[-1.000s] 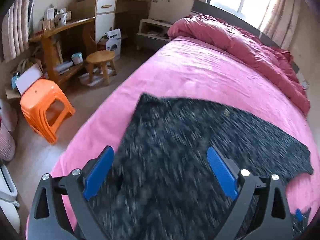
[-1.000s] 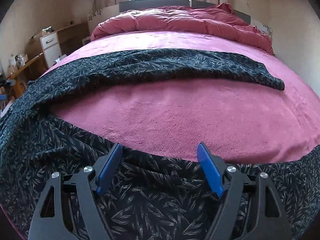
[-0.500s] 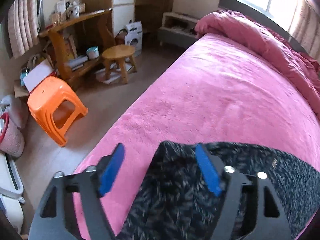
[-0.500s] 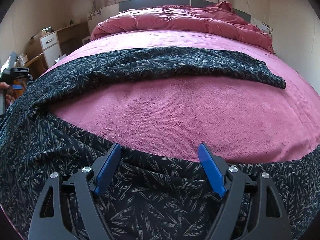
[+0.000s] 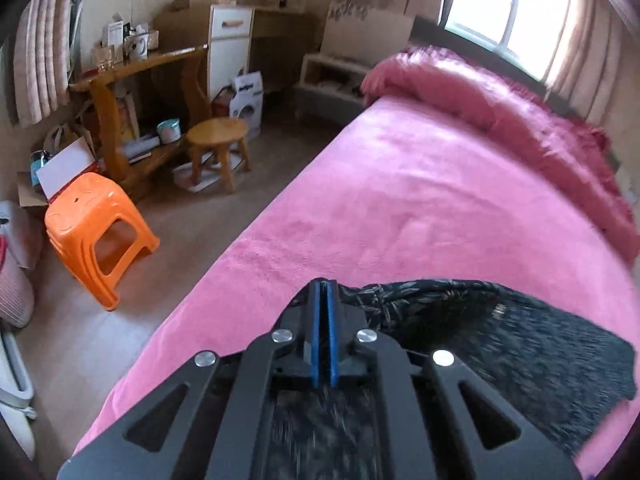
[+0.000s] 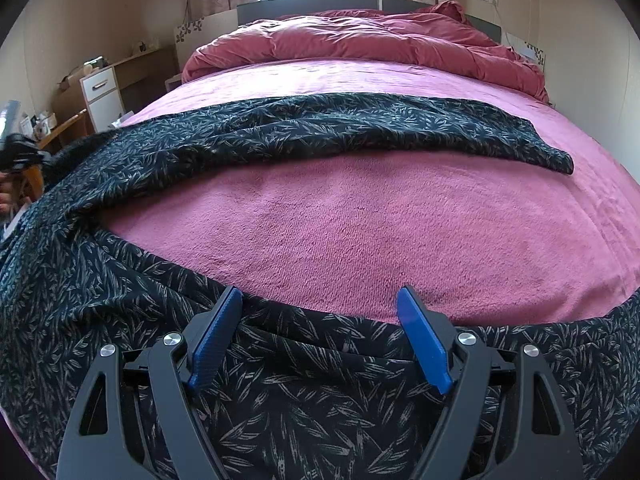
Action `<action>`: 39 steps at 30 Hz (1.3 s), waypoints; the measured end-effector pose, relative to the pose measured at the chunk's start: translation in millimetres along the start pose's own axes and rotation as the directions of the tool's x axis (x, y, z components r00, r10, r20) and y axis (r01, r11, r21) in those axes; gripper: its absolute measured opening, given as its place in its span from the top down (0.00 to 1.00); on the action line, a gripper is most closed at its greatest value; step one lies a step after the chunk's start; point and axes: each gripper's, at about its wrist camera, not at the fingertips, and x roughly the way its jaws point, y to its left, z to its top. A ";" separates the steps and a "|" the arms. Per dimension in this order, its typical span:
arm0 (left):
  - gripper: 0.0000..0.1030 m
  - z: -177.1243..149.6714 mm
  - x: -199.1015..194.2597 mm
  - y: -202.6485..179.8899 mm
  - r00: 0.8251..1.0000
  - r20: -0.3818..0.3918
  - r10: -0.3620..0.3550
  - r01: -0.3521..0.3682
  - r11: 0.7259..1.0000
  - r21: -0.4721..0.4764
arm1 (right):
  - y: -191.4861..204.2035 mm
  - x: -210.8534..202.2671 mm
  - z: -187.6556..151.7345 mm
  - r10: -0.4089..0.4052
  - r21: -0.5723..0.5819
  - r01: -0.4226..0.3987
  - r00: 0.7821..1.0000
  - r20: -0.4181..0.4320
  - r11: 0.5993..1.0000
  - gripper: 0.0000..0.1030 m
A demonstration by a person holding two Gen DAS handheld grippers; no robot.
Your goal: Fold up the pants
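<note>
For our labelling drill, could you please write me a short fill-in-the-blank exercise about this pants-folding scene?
1. The dark leaf-patterned pants lie on a ____ bed cover.
2. The left gripper is ____ at the edge of the pants.
3. The right gripper has its jaws ____ above the fabric.
4. On the floor beside the bed stands an ____ plastic stool.

Missing words: pink; shut; open; orange

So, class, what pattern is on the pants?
Black pants with pale leaf sprigs, clearest in the right wrist view.
</note>
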 end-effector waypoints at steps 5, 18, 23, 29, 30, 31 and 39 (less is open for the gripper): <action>0.98 -29.3 -60.8 13.9 0.993 0.066 -0.096 0.096 0.995 0.000 | -0.9 0.4 0.2 0.004 0.003 -0.004 1.000 0.001 1.000 0.23; 0.98 -144.2 -102.1 67.2 0.969 0.078 -0.235 0.245 0.958 -0.148 | 16.1 -3.8 67.0 0.160 0.193 -0.149 0.986 -0.041 0.970 0.24; 0.98 -162.2 -76.0 83.9 0.959 0.029 -0.281 0.280 0.929 -0.242 | 36.6 33.3 127.8 0.211 0.286 -0.182 0.975 -0.073 0.941 0.31; 0.98 -166.5 -69.0 85.9 0.949 0.031 -0.315 0.312 0.914 -0.261 | 19.5 98.2 156.0 0.247 0.551 -0.139 0.961 -0.126 0.823 0.38; 0.98 -167.1 -68.1 86.8 0.948 0.031 -0.318 0.314 0.910 -0.270 | 14.5 105.2 155.5 0.243 0.581 -0.123 0.961 -0.133 0.805 0.39; 0.98 -167.6 -68.0 87.4 0.946 0.031 -0.321 0.317 0.908 -0.273 | 10.5 111.8 155.1 0.238 0.609 -0.109 0.962 -0.135 0.786 0.40; 0.50 -165.5 -73.6 81.2 0.907 0.068 -0.416 0.419 0.875 -0.241 | -9.8 144.3 168.9 0.246 0.719 -0.132 0.968 -0.056 0.683 0.54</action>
